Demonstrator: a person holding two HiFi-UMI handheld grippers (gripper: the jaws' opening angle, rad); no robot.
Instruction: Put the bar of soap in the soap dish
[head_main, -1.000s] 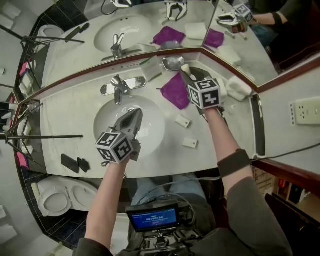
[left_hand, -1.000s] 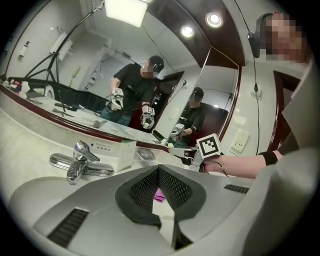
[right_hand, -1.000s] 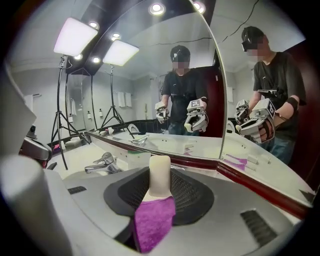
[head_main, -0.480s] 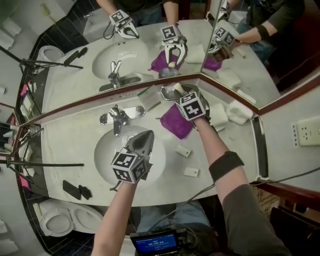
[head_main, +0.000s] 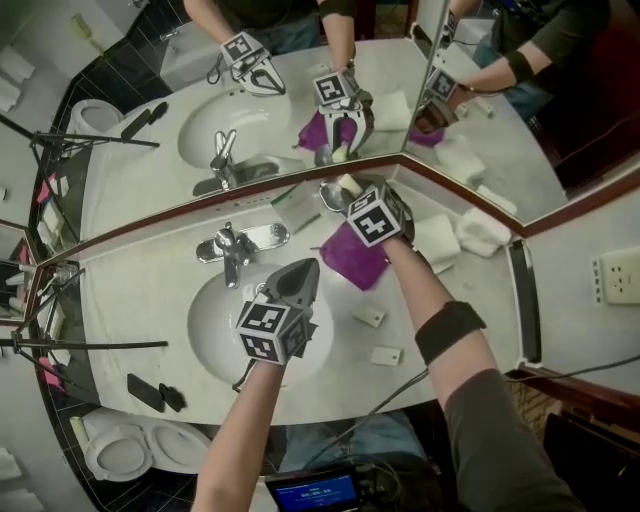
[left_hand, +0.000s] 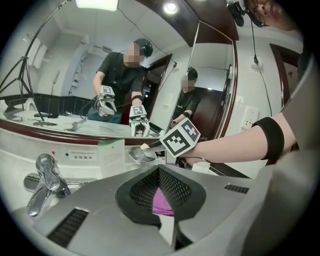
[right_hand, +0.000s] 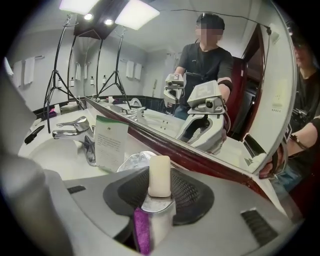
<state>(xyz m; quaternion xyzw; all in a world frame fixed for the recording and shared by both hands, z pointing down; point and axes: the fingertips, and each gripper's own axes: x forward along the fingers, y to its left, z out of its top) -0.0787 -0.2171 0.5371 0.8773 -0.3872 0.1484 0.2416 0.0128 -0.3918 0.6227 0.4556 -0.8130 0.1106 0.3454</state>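
Right gripper (head_main: 350, 191) grips the soap (right_hand: 160, 175) upright, jaws just easing apart. Dish (right_hand: 129, 162) sits just beyond, slightly left. Left gripper (head_main: 300, 276) is clenched, empty.

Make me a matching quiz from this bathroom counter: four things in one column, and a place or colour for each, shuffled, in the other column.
Things:
1. bar of soap
2. soap dish
3. cloth
4. faucet

Place or colour:
A. behind the basin
B. purple
C. cream-white
D. at the foot of the mirror, next to a white card

Pairs: 1-C, 2-D, 3-B, 4-A.
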